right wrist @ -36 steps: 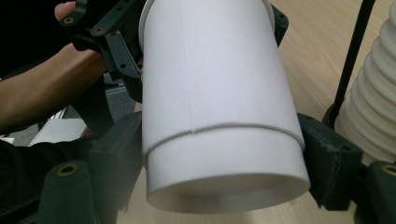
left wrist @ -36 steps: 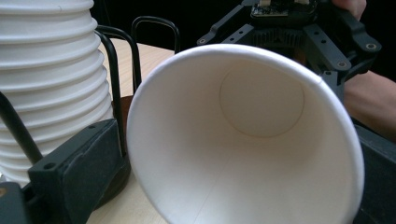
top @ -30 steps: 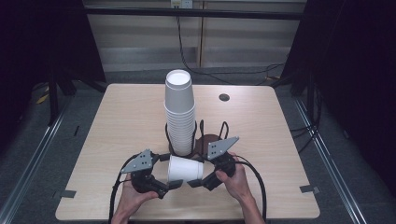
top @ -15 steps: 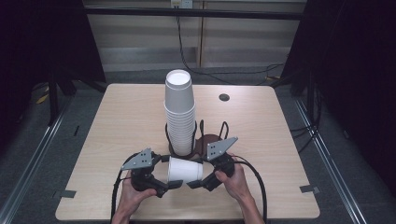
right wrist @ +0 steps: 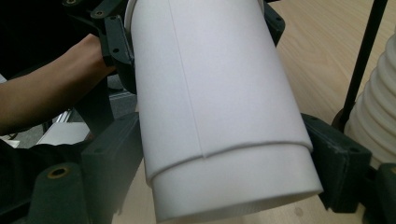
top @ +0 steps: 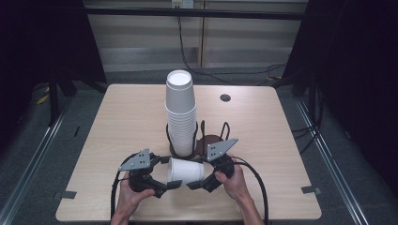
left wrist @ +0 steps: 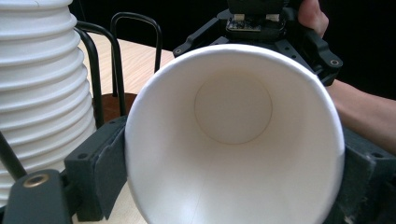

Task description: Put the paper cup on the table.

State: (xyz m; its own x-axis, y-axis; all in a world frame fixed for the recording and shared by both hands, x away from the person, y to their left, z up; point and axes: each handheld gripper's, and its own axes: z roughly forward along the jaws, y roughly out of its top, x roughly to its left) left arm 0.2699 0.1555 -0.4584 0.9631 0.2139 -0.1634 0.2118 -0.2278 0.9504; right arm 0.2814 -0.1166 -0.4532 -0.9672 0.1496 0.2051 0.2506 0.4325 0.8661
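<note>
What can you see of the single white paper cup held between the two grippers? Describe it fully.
The paper cup is plain white with a vertical side seam and looks empty. It lies on its side above the table, in front of the cup stack. The left gripper has just closed on its rim end; the right gripper clamps its base end.

We find the table (top: 117, 122) beneath everything. A wire holder (top: 206, 136) stands just past table centre, and the cup stack (top: 180, 112) sits in its 9 o'clock bay. At 6 o'clock from the stack, a single cup (top: 186, 170) lies on its side, mouth toward 9 o'clock. The left gripper (top: 165, 183) sits at the cup's 9 o'clock end, the right gripper (top: 196, 183) at its 3 o'clock end. A small round disc (top: 225, 98) lies at 1 o'clock from the stack, well apart.
</note>
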